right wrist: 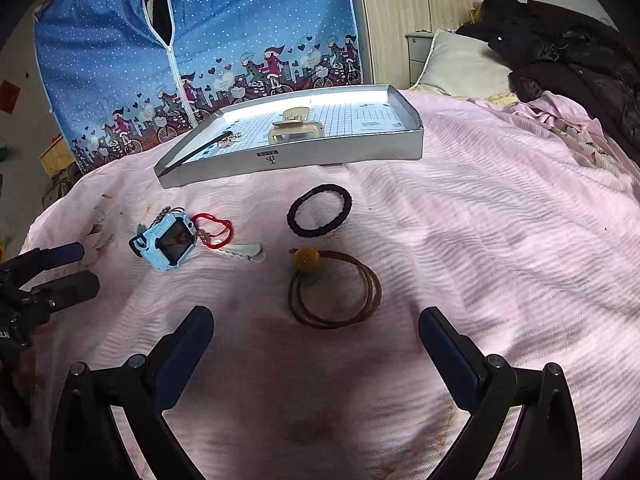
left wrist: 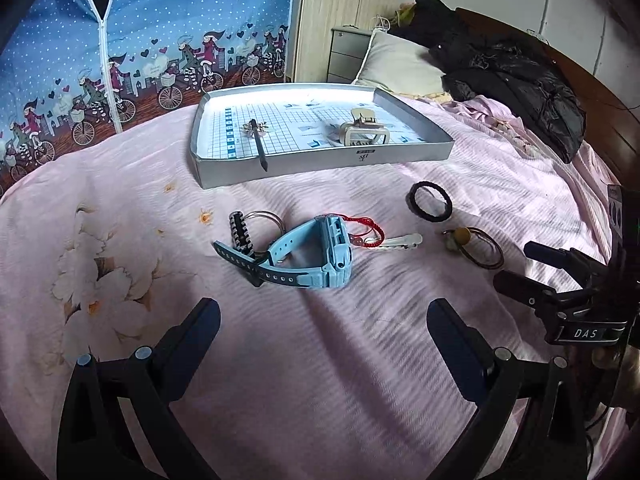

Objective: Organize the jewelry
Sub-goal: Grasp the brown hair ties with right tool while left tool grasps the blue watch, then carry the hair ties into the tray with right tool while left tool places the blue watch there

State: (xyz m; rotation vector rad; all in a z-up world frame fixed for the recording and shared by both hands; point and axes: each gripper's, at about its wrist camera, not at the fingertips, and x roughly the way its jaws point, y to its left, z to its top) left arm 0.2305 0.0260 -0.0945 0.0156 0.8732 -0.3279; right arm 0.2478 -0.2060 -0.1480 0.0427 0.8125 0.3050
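A grey tray (left wrist: 320, 164) (right wrist: 344, 152) on the pink bedspread holds a beige hair claw (left wrist: 362, 130) (right wrist: 294, 128) and a black hair stick with a snowflake charm (left wrist: 258, 142). In front of it lie a light blue watch (left wrist: 316, 254) (right wrist: 168, 246), a beaded bracelet (left wrist: 240, 230), a red cord bracelet (left wrist: 370, 230) (right wrist: 212, 232), a white hair clip (left wrist: 400, 240) (right wrist: 244, 252), a black hair tie (left wrist: 430, 201) (right wrist: 319, 216) and a brown hair tie with a yellow bead (left wrist: 476, 246) (right wrist: 334, 292). My left gripper (left wrist: 324, 320) stands open just short of the watch. My right gripper (right wrist: 316, 328) stands open before the brown hair tie.
A pillow (left wrist: 400, 64) and a dark coat (left wrist: 508, 76) lie at the bed's far right. A blue zipped wardrobe cover (left wrist: 140, 40) and a wooden cupboard (left wrist: 344, 4) stand behind the bed. Bare bedspread stretches to the right of the ties.
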